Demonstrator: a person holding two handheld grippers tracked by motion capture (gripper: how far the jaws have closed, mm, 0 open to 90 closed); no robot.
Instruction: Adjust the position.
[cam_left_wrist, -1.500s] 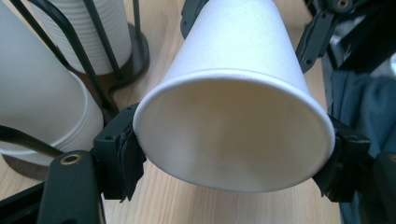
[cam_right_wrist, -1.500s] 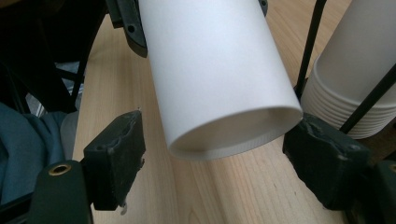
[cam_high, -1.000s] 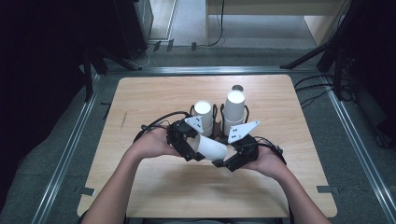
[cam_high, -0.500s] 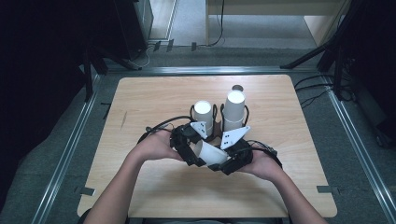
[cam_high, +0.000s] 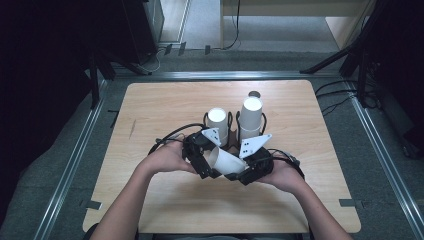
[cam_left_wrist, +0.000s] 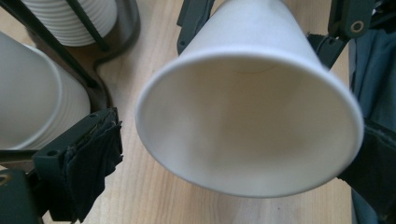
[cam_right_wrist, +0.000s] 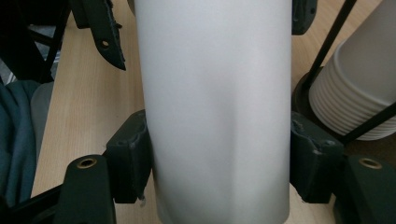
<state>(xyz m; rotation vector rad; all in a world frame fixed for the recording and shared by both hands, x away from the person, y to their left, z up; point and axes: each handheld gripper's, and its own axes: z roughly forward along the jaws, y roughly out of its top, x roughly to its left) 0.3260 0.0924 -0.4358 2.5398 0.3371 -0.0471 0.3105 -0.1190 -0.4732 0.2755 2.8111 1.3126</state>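
Right claw (cam_right_wrist: 219, 158) clamps cup (cam_right_wrist: 217, 107) — left claw (cam_left_wrist: 233, 154) gapes.

Just beyond both grippers, two stacks of paper cups (cam_high: 218, 122) (cam_high: 251, 116) in a black wire rack (cam_high: 233, 120) block the way forward. The table (cam_high: 150, 110) lies bare to the left, right and far side of the rack. The near strip under the forearms is open too.
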